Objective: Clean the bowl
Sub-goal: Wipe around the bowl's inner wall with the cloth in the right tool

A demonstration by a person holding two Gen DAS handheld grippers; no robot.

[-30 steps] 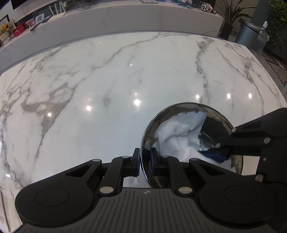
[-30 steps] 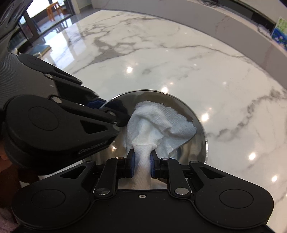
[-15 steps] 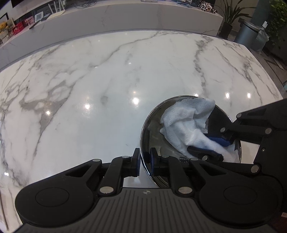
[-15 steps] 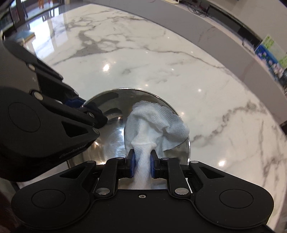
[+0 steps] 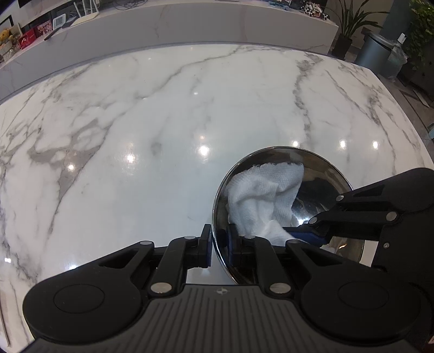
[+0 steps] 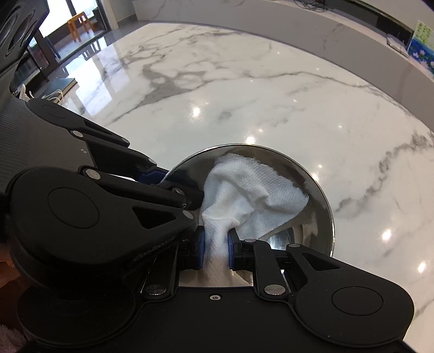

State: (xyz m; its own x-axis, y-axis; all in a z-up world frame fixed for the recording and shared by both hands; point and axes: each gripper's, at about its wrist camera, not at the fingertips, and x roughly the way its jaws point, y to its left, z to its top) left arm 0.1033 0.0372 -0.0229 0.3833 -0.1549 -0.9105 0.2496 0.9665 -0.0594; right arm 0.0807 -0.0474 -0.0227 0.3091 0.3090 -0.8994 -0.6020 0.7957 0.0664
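A shiny steel bowl (image 5: 322, 173) sits on the white marble table (image 5: 162, 122). My left gripper (image 5: 218, 245) is shut on the bowl's near rim. A white cloth (image 5: 260, 198) lies inside the bowl against its left wall. My right gripper (image 6: 215, 251) is shut on a bunched end of the cloth (image 6: 252, 192) and holds it inside the bowl (image 6: 317, 190). The right gripper reaches in from the right in the left wrist view (image 5: 306, 233). The left gripper shows at the left of the right wrist view (image 6: 160, 176).
A long marble counter (image 5: 190, 24) runs behind the table with small items on it. A grey bin (image 5: 377, 54) and a potted plant (image 5: 350, 24) stand on the floor beyond the table's far right corner.
My right gripper has swept the cloth around inside the bowl, from the right side back toward the left wall. The left gripper has kept its hold on the rim.
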